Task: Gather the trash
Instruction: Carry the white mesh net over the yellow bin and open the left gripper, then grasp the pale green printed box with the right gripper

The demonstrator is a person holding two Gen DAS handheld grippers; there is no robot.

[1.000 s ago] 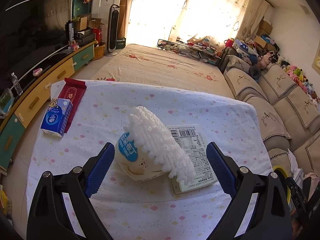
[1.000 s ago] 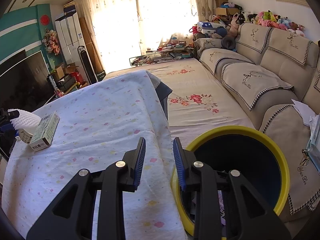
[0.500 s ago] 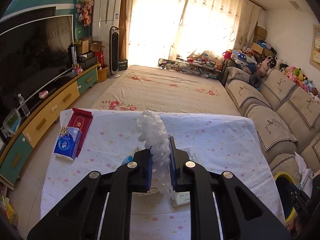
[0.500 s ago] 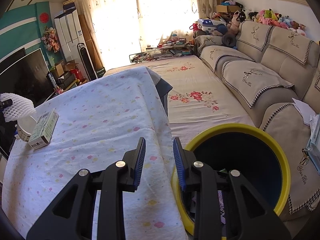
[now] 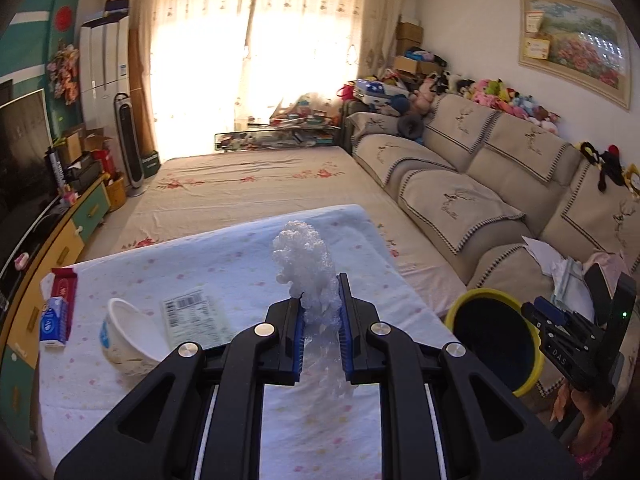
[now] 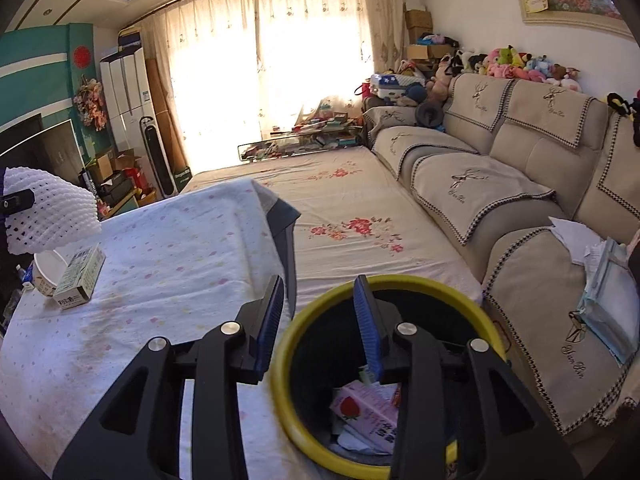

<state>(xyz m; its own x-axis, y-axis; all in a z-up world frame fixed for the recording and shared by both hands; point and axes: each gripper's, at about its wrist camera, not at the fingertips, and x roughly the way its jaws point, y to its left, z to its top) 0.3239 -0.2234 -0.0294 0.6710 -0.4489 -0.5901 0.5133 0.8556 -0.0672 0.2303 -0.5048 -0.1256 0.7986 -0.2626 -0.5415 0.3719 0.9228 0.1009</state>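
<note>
Step in hand: carrying one piece of trash to the bin. The left claw (image 5: pixel 320 312) is clenched on a white foam net (image 5: pixel 306 268), which stands up between its blue pads and is lifted clear of the desk (image 5: pixel 240 248). In the left wrist view the yellow-rimmed bin (image 5: pixel 496 344) sits at about 4 o'clock from the net, just off the desk's right edge, beside the sofa (image 5: pixel 460 200).

The right claw (image 6: pixel 318 320) is released and holds nothing; it hovers over the near rim of the bin, which already contains wrappers (a pink carton is visible).

Next move, as judged: swing the left claw toward 4 o'clock until the net is over the bin mouth, then release. The right claw should probably give way first.

Remaining on the desk at about 9 o'clock: a paper cup (image 5: pixel 128 340), a small box (image 5: pixel 196 316) and a tissue pack (image 5: pixel 54 320).
</note>
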